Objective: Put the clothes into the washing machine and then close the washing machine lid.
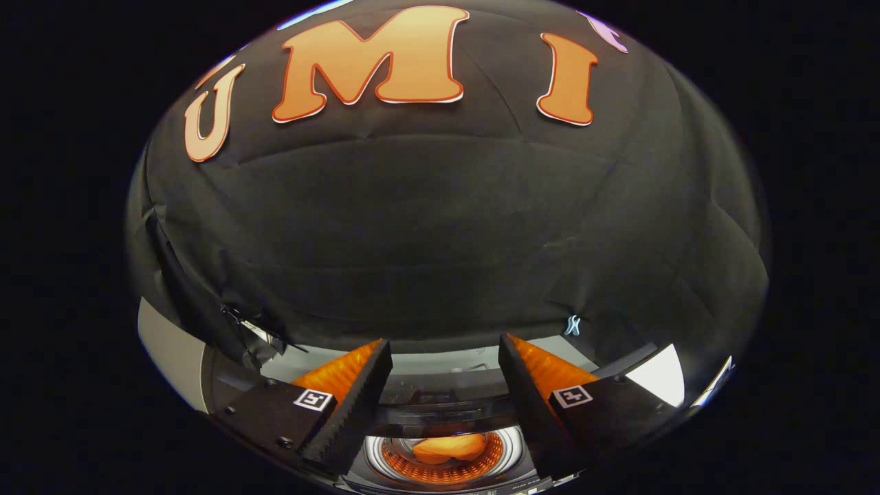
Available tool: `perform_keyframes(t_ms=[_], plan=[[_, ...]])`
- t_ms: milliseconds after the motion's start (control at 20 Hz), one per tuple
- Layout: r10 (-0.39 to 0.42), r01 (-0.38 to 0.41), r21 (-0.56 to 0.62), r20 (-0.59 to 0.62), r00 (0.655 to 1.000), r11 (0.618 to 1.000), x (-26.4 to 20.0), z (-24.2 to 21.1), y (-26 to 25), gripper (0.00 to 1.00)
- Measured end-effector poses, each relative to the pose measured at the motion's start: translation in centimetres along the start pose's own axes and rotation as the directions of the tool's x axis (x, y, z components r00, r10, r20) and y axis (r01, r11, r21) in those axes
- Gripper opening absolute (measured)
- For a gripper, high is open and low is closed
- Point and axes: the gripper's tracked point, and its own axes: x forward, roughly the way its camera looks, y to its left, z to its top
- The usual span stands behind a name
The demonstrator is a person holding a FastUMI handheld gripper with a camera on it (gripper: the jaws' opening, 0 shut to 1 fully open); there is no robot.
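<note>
My gripper (443, 347) is open, its two fingers spread wide with nothing between them. It hangs over the washing machine (172, 350) and looks towards the booth wall. Low between the fingers is the round drum (375, 455) with its shiny rim. An orange garment (448, 448) lies bunched inside the drum. The dark see-through lid (447, 414) shows as a band across the gap between the fingers, just beyond the drum. I cannot tell how far the lid is raised.
The machine's pale back panel (440, 363) runs behind the lid, right under the black cloth wall (440, 227). A small clip (573, 325) hangs on the cloth past the right finger. Bright white surfaces (656, 375) flank the machine.
</note>
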Motion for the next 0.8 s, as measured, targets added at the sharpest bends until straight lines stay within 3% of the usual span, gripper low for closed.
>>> perform_keyframes(t_ms=[500,800], plan=[[-0.010,0.010,-0.005,0.037,0.999,1.000,-5.2,-5.7,-0.5,1.00],[0.014,-0.013,0.015,-0.022,1.000,1.000,-7.6,-11.6,-0.5,1.00]])
